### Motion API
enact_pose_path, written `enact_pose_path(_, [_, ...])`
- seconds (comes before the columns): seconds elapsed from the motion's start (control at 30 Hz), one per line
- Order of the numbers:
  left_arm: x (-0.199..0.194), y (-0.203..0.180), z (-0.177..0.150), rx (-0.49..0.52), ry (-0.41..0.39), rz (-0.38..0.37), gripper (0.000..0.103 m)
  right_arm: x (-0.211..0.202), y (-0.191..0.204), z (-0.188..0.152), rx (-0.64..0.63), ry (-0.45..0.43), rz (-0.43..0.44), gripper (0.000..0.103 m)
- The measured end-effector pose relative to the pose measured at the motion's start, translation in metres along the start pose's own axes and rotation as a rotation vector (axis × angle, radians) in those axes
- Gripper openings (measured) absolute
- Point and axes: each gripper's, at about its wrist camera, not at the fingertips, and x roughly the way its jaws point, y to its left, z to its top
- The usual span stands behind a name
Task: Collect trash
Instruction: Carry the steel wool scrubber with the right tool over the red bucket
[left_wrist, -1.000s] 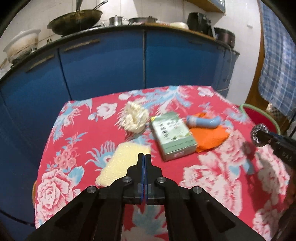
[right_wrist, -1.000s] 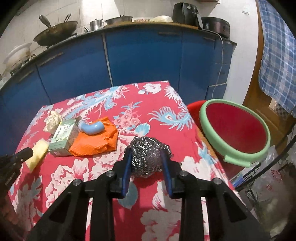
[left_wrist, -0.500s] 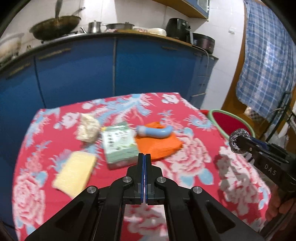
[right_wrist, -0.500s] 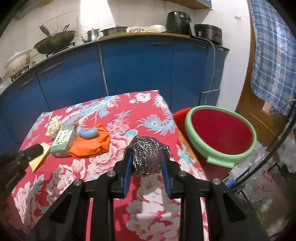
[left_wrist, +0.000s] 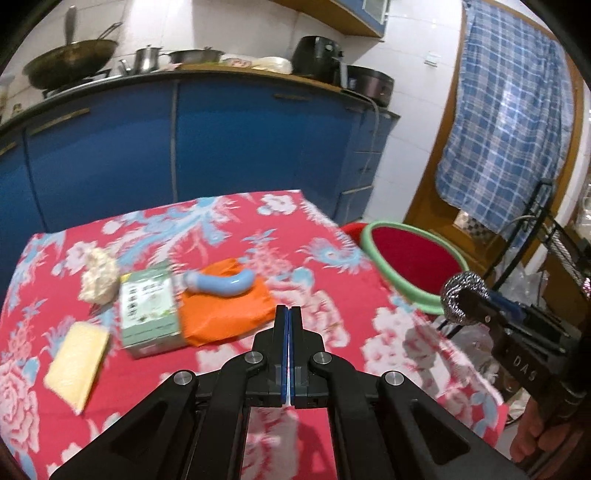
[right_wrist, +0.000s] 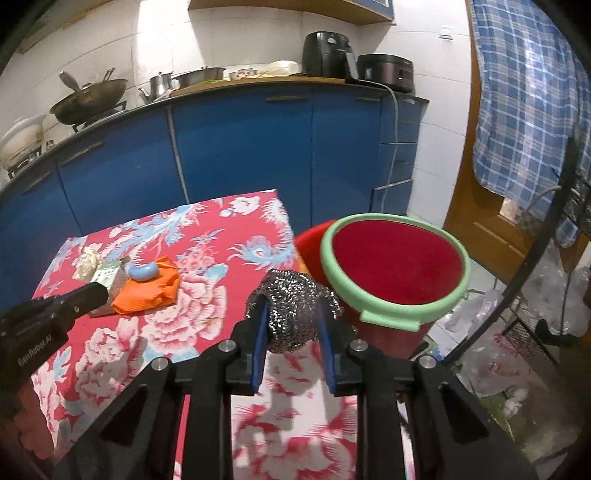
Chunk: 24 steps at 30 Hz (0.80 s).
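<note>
So the steel scrubber (right_wrist: 293, 308) is pinched in your right gripper (right_wrist: 293, 321), the blue pads (right_wrist: 258, 347) squeezing it from both sides, and those jaws have just been closing in a bit tighter on it. It's held up off the table (right_wrist: 184, 332), over the near right corner, with the red bin (right_wrist: 395, 269) and its green rim just past it, off the table's right edge.

Your left gripper (left_wrist: 288, 325) has its jaws pressed flat together with nothing between them, and it hangs above the flowered tablecloth (left_wrist: 332, 258).

The rest of the stuff sits on the left half of the table: an orange bag (left_wrist: 229, 314) with a curved blue tube (left_wrist: 225, 282) lying on top of it, a green box (left_wrist: 149, 312) touching the bag's left edge, a crumpled white wad (left_wrist: 98, 275) just behind the box, and a yellow sponge (left_wrist: 75, 365) near the left edge, closer to you.

Blue cabinets (right_wrist: 240, 155) run behind the table, with a wok (right_wrist: 88, 99) and pots on the counter. A blue checked cloth (right_wrist: 524, 110) hangs at the right.
</note>
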Motion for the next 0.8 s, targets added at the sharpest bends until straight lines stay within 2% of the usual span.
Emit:
enact_pose_path(0.27, [0.021,-0.039,0.004,0.055,0.034,-0.078,0.000,-0.010,-0.034,-0.003,0.039,-0.013,-0.035,0.025])
enact_pose_path(0.8, [0.040,-0.111,0.025,0.153,0.023,-0.187,0.000,-0.028,-0.084,-0.009,0.083,-0.032,-0.108,0.024])
